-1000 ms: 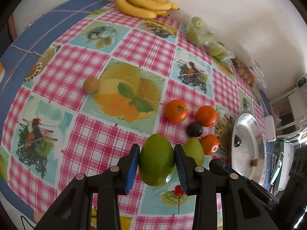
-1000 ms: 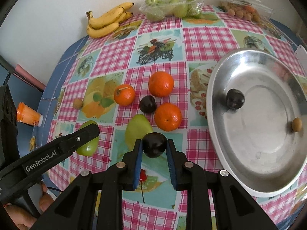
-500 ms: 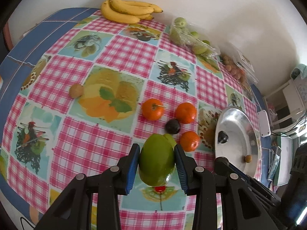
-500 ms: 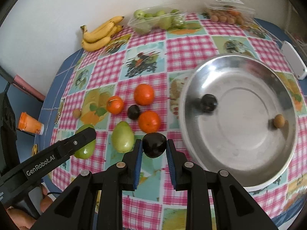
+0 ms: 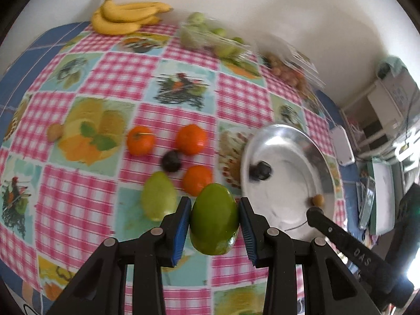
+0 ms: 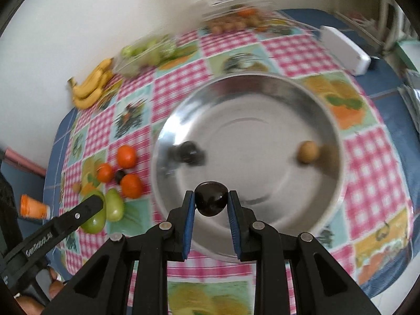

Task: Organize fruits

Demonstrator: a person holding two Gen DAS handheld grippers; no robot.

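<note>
The left gripper (image 5: 214,221) clamps its jaws on a green mango (image 5: 214,220) and the right gripper (image 6: 211,203) clamps on a dark plum (image 6: 210,202), carried over the steel bowl (image 6: 325,120), probably for dropping in. At the bowl's nine o'clock on the worktop (image 6: 294,50) wait three oranges (image 5: 190,139), one plum (image 5: 171,160) and one mango (image 5: 158,199); two fruits lie in the bowl.

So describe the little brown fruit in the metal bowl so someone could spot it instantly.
Find the big silver bowl on the checked tablecloth. Two loose fruits lie inside: a dark plum toward the oranges' side, and opposite it near the rim, the small tan round fruit, the only pale one there.
</note>
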